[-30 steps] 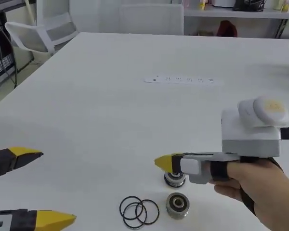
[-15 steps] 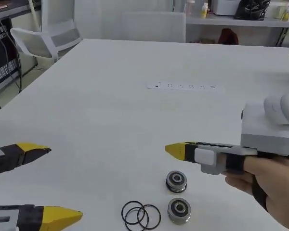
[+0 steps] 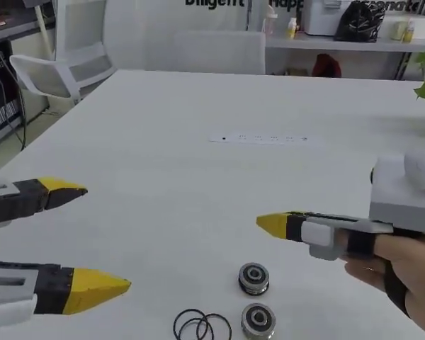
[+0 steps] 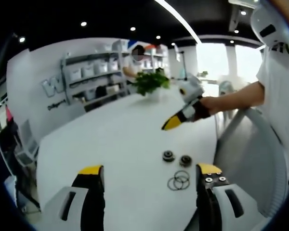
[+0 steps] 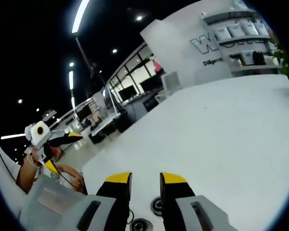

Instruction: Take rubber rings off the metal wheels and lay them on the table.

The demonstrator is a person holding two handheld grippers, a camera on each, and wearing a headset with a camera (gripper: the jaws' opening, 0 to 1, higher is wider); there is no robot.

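**Two wheels on the table, right gripper backed off**

Two wheels lie flat near the front edge of the table (image 3: pixel 198 170): far wheel (image 3: pixel 253 278) and near wheel (image 3: pixel 258 320), just apart. Three rubber rings (image 3: pixel 202 326) lie overlapped just left of the near wheel, not touching it.

What changed: a second ago the right gripper (image 3: pixel 273 224) has its tip down at the far wheel, covering part of it. Now it hangs above and beyond that wheel, clear of it and carrying nothing. Its own view shows the jaws at a narrow gap with bare table between them.

The left gripper (image 3: pixel 92 237) is spread wide and empty, well left of the parts. It sits higher in the head view than before, but the headset has shifted too, so part of that is camera. Wheels and rings keep the same layout.

Meaning: this reads as the far wheel just let go. The ring count stays at three, so no ring has come off in this last second. I can't tell at this resolution whether either wheel still carries a ring in its groove. If one does, that wheel is the next grip; if not, the job looks about done.
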